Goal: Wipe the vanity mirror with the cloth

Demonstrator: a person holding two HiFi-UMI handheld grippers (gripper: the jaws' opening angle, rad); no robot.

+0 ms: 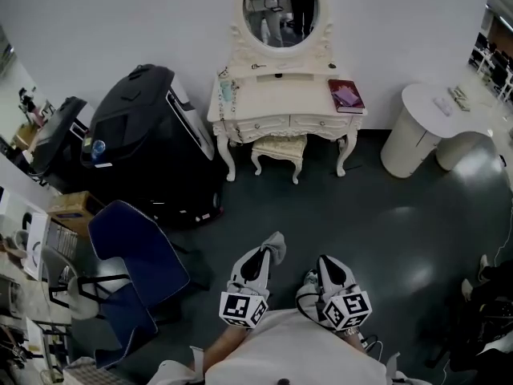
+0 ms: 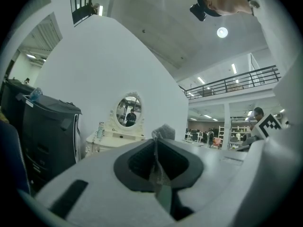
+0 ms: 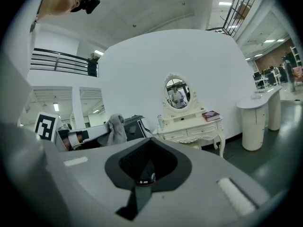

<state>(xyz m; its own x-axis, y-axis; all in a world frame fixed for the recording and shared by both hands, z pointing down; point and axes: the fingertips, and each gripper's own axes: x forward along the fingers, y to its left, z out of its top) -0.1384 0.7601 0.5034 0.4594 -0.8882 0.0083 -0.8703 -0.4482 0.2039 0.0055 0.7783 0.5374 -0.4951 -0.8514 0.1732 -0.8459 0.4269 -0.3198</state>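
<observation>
Well back from the vanity mirror [image 1: 280, 8], the left gripper [image 1: 263, 261] has its jaws clamped on the grey cloth [image 1: 276, 247], which bunches just past their tips. The right gripper [image 1: 330, 269] has its jaws pressed together, empty.

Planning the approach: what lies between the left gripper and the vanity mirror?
Head view: beyond the left gripper, bare dark floor, then the stool and vanity table below the mirror.
</observation>
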